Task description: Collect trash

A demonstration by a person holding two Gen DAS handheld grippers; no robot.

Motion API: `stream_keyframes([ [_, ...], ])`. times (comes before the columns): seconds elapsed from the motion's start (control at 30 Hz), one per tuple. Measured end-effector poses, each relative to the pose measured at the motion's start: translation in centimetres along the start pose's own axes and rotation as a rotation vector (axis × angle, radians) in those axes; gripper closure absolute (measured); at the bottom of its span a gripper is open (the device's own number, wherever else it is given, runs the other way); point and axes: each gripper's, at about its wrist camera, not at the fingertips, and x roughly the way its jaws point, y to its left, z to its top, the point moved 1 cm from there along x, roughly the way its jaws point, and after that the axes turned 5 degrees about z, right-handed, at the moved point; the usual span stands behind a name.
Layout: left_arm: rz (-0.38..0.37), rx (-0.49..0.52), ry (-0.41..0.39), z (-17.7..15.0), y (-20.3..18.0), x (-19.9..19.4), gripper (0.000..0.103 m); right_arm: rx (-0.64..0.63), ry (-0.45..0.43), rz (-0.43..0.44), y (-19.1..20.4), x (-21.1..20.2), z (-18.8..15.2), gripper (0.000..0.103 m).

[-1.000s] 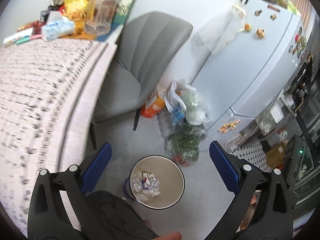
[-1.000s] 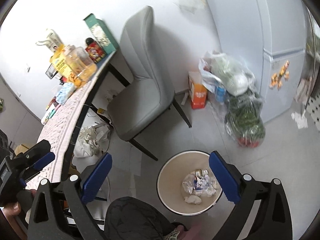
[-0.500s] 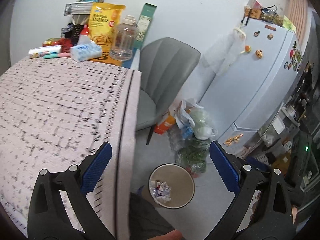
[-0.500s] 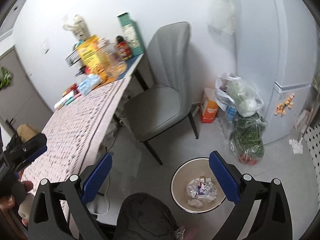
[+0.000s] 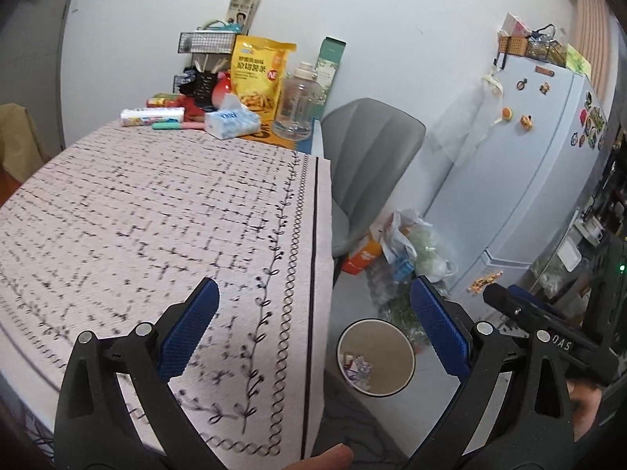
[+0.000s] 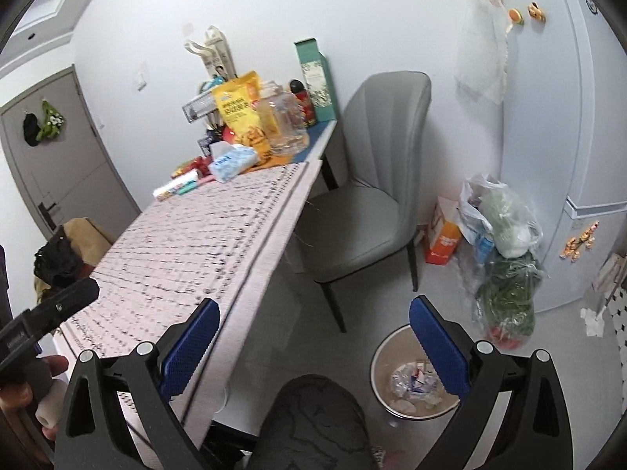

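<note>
Both tools are spread wide and hold nothing. Left tool (image 5: 311, 325) hangs over the near edge of the worktop (image 5: 156, 211), its left blue pad above the patterned cloth, its right pad out over the floor. Right tool (image 6: 313, 337) hangs beside the worktop's edge, above the floor. Between and below them, on the floor just beside the worktop, stands the round trash bin (image 5: 375, 356), with crumpled wrappers (image 6: 411, 382) lying in its bottom. Farther out, a grey chair (image 6: 372, 211) is pushed up to the worktop, and bulging plastic bags (image 6: 503, 250) lean by the fridge (image 5: 529, 164). Snack packets and a tissue pack (image 5: 232, 120) crowd the worktop's far end.
</note>
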Motion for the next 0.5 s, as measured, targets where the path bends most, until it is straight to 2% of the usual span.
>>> stream_keyframes([
  [0.3, 0.060, 0.019, -0.079, -0.6, 0.9, -4.3, 0.006, -0.014, -0.024, 0.035, 2.5, -1.4, -0.9, 0.008],
  [0.5, 0.086, 0.007, -0.087, -0.9, 1.5, -5.0, 0.006, -0.042, -0.018, 0.048, 3.5, -1.8, -1.5, 0.008],
])
